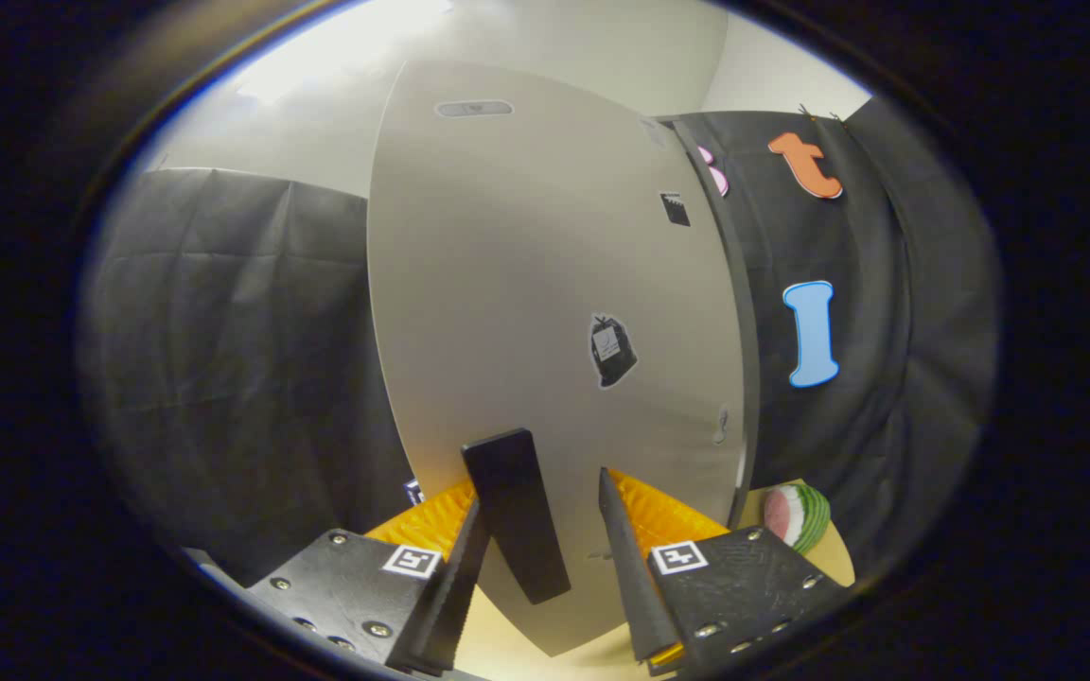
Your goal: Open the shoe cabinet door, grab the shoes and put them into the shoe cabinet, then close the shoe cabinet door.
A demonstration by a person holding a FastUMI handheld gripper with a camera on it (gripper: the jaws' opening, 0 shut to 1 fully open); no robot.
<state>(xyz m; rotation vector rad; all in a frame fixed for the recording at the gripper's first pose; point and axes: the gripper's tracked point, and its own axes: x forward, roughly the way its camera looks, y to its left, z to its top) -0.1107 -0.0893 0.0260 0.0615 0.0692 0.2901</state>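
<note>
Black cloth walls flank the cabinet door [545, 284]; gripper [545, 549] spread around its handle [515, 511].

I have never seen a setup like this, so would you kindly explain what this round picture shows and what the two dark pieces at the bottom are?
The picture comes from a wide-angle camera riding on a handheld gripper, a two-finger tool a person carries. The two pieces at the bottom are its fingers, pointing forward. They stand apart, open, with a dark handle between them, nearer the left finger; I cannot tell whether it is touched. The handle sits on the pale shoe cabinet door close ahead. The cabinet stands on a light wooden surface. To the right, beyond the fingers, lies a watermelon-slice toy. Black cloth is the booth wall.
</note>
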